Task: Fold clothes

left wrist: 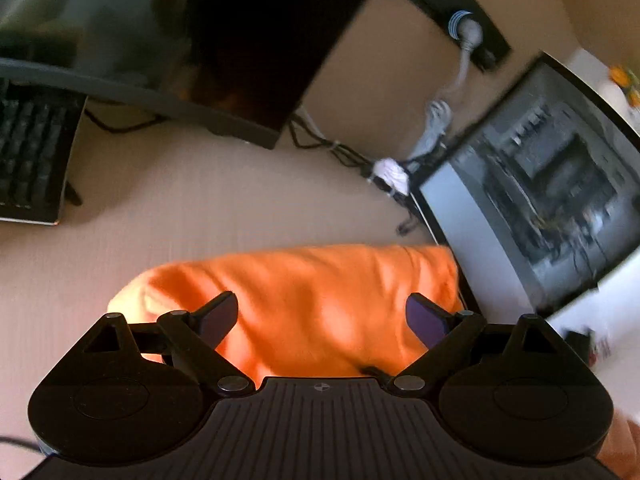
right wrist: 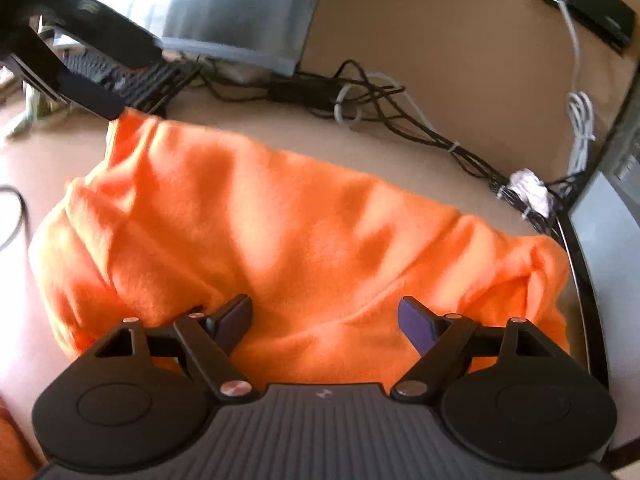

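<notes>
Holding the left hand-held gripper over the near part of the orange garment, we see its two fingers spread wide apart with nothing between them but the fabric lying below. Our right hand-held gripper is likewise spread wide, its fingers low over the same orange garment, and we cannot tell whether the tips touch the cloth.

From the right wrist view we see the garment bunched and rumpled across the pale desk, filling most of the middle of the picture. At its far left corner the tip of the other gripper reaches the edge of the fabric; whether it pinches the cloth we cannot tell.

Beyond the garment we find a tangle of black and white cables along the back of the desk, and a crumpled white wad beside them. In the left wrist view a dark keyboard lies at the far left, a monitor stands behind, and a tilted screen sits just beside the garment's right end.
</notes>
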Demonstrator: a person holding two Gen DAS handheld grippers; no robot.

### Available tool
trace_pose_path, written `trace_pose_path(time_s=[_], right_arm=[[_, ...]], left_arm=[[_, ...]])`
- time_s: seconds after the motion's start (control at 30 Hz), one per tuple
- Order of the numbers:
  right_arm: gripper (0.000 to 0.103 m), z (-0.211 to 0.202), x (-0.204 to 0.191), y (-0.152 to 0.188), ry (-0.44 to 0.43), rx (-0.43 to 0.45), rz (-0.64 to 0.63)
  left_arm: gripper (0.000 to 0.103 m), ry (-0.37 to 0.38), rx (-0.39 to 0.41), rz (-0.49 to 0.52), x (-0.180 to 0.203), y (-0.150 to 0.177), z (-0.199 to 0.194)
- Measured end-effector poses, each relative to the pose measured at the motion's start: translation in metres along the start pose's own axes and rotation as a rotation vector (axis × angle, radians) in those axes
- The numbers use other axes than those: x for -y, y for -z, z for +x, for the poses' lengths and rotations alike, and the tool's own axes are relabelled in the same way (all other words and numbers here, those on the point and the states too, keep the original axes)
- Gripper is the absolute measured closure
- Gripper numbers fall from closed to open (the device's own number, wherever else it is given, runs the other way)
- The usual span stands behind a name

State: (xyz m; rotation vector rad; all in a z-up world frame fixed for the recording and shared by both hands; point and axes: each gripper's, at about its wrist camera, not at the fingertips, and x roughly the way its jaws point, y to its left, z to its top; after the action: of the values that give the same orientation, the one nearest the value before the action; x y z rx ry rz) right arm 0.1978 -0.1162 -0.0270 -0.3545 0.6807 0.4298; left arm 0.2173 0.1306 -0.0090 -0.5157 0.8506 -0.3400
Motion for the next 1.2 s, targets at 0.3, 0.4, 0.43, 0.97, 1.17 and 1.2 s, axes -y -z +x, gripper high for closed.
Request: trace_pose_path(time_s=[0.3, 0.4, 0.43, 0.97, 1.17, 1.2], right_arm=[[0.029, -0.034, 0.044, 0.000, -0.027, -0.039, 0.202], [0.057, -0.013, 0.064, 0.010, -0.126, -0.122, 0.420], [0.064, -0.003, 0.068, 0.007, -0.166, -0.125, 0.458], [0.095, 0.022, 0.058, -0.042, -0.030, 0.030, 0.090], [0.077, 0.002, 0.056, -0.014, 0.054, 0.001, 0.094], [0.077, -0.008, 0.057, -0.017, 0.025, 0.031, 0.113]], left_arm=[[0.008, 0.030, -0.133, 0.026, 0.011, 0.023, 0.029], [0.008, 0.010, -0.164, 0.152, 0.029, 0.034, 0.033], [0.008, 0.003, -0.175, 0.194, 0.035, 0.038, 0.034], [0.008, -0.078, -0.198, 0.271, 0.045, 0.062, 0.048], [0.007, -0.077, -0.230, 0.239, 0.037, 0.074, 0.053], [0.007, -0.076, -0.228, 0.228, 0.034, 0.072, 0.052]])
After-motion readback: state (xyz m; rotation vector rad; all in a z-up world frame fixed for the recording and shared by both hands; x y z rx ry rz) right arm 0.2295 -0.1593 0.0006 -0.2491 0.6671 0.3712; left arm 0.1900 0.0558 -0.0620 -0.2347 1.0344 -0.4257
